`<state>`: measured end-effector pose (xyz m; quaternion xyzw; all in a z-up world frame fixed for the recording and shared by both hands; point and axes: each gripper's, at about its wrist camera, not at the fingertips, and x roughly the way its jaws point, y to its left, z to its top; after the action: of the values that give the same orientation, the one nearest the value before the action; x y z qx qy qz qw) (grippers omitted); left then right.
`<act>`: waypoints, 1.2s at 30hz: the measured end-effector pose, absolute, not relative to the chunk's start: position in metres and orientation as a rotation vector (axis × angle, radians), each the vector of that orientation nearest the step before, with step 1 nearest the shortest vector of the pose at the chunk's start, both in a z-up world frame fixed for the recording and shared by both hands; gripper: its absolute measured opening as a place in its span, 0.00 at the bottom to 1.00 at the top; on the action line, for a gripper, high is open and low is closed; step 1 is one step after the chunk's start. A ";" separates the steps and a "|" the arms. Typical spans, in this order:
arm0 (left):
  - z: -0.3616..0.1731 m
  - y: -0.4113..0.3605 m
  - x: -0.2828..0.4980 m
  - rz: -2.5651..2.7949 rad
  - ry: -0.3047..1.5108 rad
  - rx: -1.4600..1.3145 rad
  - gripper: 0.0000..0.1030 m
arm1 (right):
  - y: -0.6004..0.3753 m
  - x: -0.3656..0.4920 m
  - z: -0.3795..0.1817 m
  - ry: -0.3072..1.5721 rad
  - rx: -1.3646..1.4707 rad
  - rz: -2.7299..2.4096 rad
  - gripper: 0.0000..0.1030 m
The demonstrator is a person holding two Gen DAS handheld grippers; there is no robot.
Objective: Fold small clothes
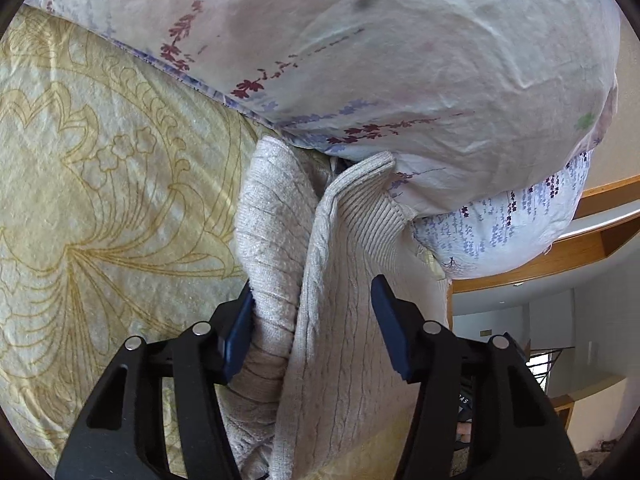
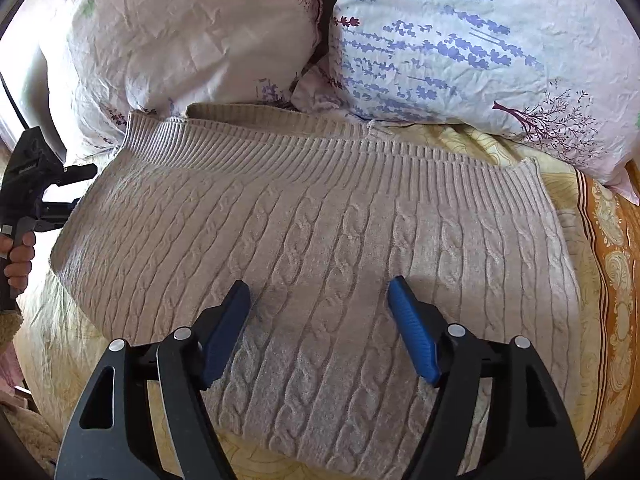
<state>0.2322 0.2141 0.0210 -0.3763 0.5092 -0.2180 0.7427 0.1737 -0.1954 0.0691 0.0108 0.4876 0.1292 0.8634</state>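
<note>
A beige cable-knit sweater point(image 2: 320, 240) lies folded on the yellow patterned bedspread point(image 2: 612, 320), its ribbed hem toward the pillows. My right gripper point(image 2: 318, 296) is open, its blue fingers spread just above the sweater's middle. In the left wrist view the sweater's edge point(image 1: 320, 280) bunches up in folds between the spread blue fingers of my left gripper point(image 1: 312, 300), which is open; its left finger point(image 1: 240, 332) touches the fabric. The left gripper also shows at the left edge of the right wrist view point(image 2: 44, 192), beside the sweater's left side, held by a hand.
Two floral pillows point(image 2: 200, 40) point(image 2: 480, 40) lie against the sweater's far edge. The left wrist view shows the white pillow point(image 1: 400, 40) close above the sweater, the bedspread point(image 1: 100, 180) at left, and wooden trim point(image 1: 580, 248) and a room at right.
</note>
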 end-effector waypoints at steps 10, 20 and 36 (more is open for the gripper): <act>0.024 0.183 0.238 -0.431 1.148 -0.745 0.27 | -0.191 0.177 0.067 1.028 0.012 0.277 0.81; 0.069 0.143 0.230 -0.590 1.030 -0.856 0.24 | -0.204 0.175 0.072 1.033 0.131 0.294 0.88; 0.097 -0.002 0.241 -0.944 1.006 -1.086 0.24 | -0.305 0.165 0.080 0.971 0.706 0.323 0.89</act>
<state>0.2407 -0.0016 0.0966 -0.4760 0.4409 -0.4138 0.6386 0.1650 -0.3049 0.0802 0.3306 0.4549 0.1511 0.8130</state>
